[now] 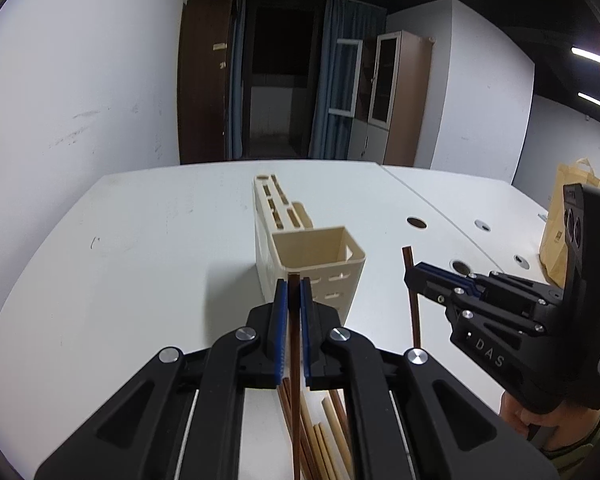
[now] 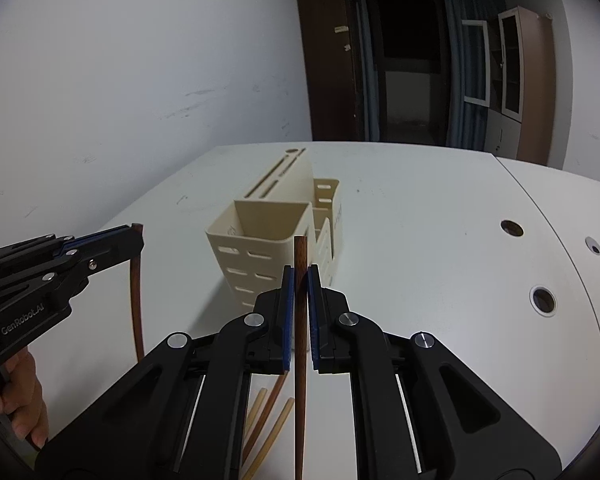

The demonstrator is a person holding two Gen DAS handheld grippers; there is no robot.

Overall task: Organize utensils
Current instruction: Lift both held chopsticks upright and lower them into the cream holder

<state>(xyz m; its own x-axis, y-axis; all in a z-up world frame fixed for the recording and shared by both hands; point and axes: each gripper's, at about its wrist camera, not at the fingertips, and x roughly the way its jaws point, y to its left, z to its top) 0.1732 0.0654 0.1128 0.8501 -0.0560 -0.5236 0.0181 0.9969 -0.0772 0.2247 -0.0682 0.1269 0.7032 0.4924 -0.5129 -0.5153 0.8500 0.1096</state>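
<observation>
Each gripper, left (image 1: 294,286) and right (image 2: 300,276), pinches a light, stiff, slippery chopstick (image 2: 300,252) near its 12 o'clock end.

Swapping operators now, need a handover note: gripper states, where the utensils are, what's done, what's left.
Left gripper: shut on a dark brown chopstick, held upright.
Right gripper: shut on a second dark chopstick, also upright.
Both are short of the beige holder on the white table; its open bin looks empty as far as the views show.
More chopsticks, light and dark, lie on the table under the grippers.
Done: two sticks picked up. Left: drop both into the bin, then collect the loose ones.
</observation>
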